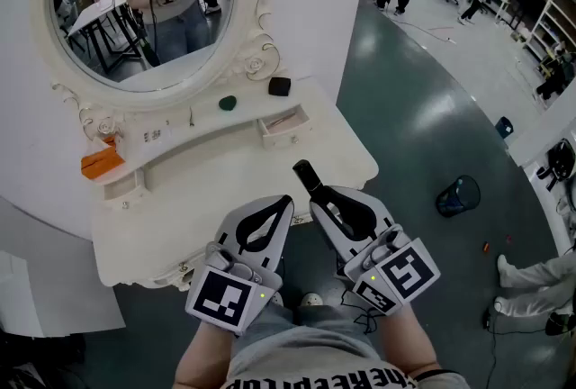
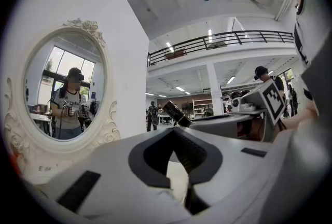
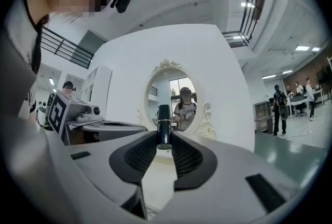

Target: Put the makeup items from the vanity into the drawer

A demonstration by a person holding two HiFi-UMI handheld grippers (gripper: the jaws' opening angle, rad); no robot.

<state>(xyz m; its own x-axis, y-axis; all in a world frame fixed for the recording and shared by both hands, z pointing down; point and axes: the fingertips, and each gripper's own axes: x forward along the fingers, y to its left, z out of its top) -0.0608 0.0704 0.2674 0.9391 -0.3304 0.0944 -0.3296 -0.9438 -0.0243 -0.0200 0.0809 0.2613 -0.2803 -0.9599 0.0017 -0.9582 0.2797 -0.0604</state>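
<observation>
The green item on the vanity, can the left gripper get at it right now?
Probably yes: the left gripper is empty, and bare vanity top lies between it and the green item. Its jaws are together, so they must open first.

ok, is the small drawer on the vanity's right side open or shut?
Open. The head view shows the drawer pulled out from the vanity front, its inside visible from above.

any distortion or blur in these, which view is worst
Left gripper view: strong fisheye, dark round border, the mirror bulging. Right gripper view: same fisheye, the black tube sharp, the nearest foreground softer. Head view: mildest, evenly lit, only the edges curving.
</observation>
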